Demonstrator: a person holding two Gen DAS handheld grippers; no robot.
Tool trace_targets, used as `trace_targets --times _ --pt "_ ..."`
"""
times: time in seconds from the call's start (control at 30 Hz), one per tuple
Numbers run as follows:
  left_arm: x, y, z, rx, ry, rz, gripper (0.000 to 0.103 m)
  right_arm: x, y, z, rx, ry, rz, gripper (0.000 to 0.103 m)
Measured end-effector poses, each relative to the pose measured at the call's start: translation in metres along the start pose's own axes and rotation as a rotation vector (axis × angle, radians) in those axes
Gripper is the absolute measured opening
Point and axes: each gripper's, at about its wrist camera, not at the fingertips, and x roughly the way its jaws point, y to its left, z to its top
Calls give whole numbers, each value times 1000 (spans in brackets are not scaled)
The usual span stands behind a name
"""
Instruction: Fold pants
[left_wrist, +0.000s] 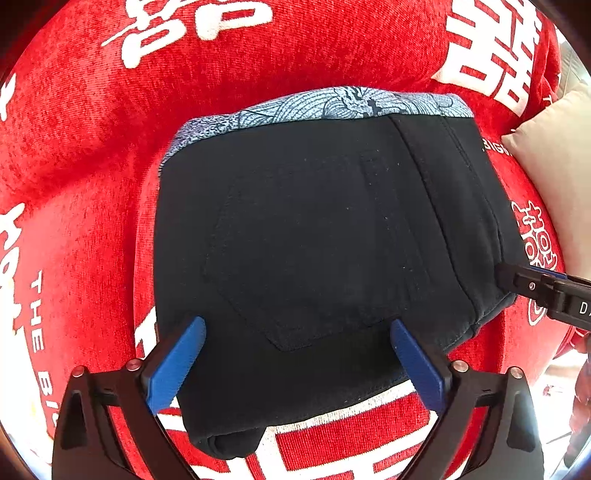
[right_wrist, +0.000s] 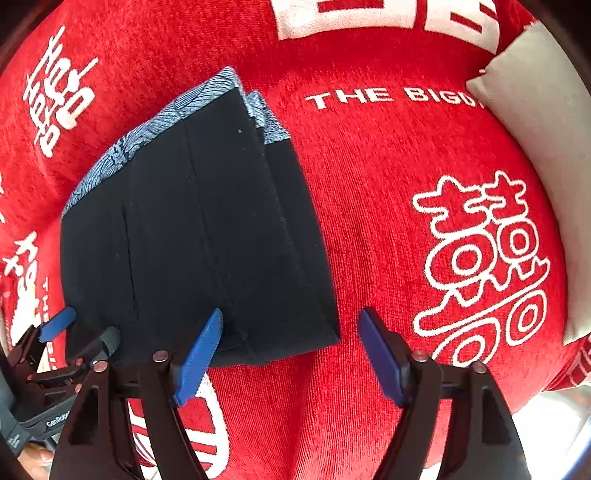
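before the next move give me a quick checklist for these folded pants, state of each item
1. Pants folded into a compact block: ok, dark bundle with the patterned lining showing along the far edge.
2. Left gripper released: ok, jaws stand wide with the pants' near edge between them, pads not pressing.
3. Right gripper released: ok, jaws open over the pants' near corner, nothing pinched.
4. Layers aligned: not ok, in the right wrist view a lower layer sticks out past the top one on the right side.
5. Pants fully on the red blanket: ok.
6. Clear of the beige cushion: ok, it lies apart to the right.
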Motion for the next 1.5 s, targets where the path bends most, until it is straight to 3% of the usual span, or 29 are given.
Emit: trace_targets --times 0.17,0.3,0.33,0.4,0.47,0.57,0.63,0.77,0.83,0.9,1.07,1.27,1.33,1.43,1.5 --pt "-13 2 7 -33 3 -10 100 -12 -11 2 -9 14 33 81" --pt "-42 21 26 -73 -80 15 100 -37 -12 11 -78 -45 14 79" --pt "-47 27 33 -79 -104 37 100 -42 -12 17 -87 -61 26 75" --pt "-48 44 53 -109 -129 84 100 -46 -10 35 -95 -72 56 46" --pt "-38 64 75 -170 -123 138 100 -46 -7 53 -109 -88 67 40" --pt "-13 84 97 -250 -91 179 100 -36 12 81 -128 -104 93 39" --pt "3 89 102 -260 -73 213 100 -23 28 96 -164 -92 109 39" --pt "25 94 110 -265 -53 246 103 20 39 107 -234 -50 54 39" --pt "33 96 112 -249 -54 266 103 24 35 111 -221 -59 63 45" --pt "35 101 115 -269 -37 241 103 23 24 117 -156 -44 86 55" --pt "10 112 108 -249 -41 189 103 9 -6 109 -64 -8 166 61" --pt "-3 113 69 -228 47 25 103 9 -40 78 -5 83 239 69" --pt "-3 115 57 -257 70 -55 103 13 -48 68 5 108 261 70" --pt "2 113 48 -326 100 -246 103 15 -53 62 13 126 336 70" --pt "6 112 48 -341 108 -306 103 19 -52 65 -7 131 390 70"
